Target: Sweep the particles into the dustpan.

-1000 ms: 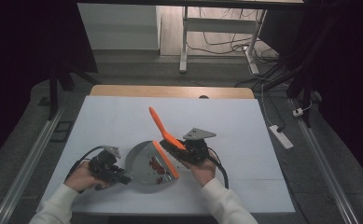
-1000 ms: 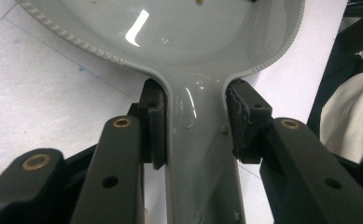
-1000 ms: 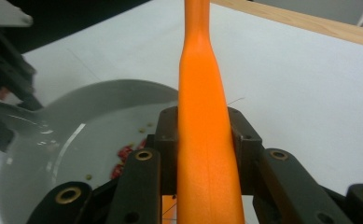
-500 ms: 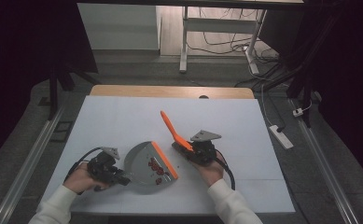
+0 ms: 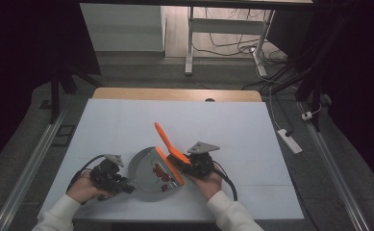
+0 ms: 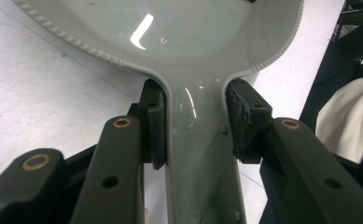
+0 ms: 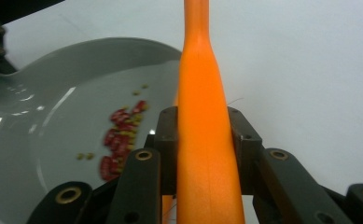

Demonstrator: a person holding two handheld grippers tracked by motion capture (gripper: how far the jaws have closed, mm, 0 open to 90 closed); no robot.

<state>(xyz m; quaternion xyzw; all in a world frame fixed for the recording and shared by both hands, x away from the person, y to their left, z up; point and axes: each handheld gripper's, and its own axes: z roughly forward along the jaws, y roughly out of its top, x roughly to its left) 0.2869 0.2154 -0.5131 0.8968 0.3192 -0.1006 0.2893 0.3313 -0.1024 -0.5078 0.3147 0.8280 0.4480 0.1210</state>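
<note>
A grey plastic dustpan (image 5: 151, 171) with a ribbed rim lies flat on the white table cover (image 5: 127, 125), near the person's edge. The left gripper (image 5: 122, 185) clamps its narrow grey handle (image 6: 200, 154); in the left gripper view both black pads (image 6: 152, 122) press against the handle's sides just below where the pan widens. The right gripper (image 5: 183, 162) is closed on an orange plastic brush (image 5: 168, 142), whose handle (image 7: 206, 140) runs up between the jaws in the right gripper view and slants away over the table in the high view. The brush's lower edge sits at the dustpan's right, open side. Inside the pan lies a small heap of red and yellowish bits (image 7: 121, 135). No brand, label or writing can be read on the dustpan, the brush or the grippers.
</note>
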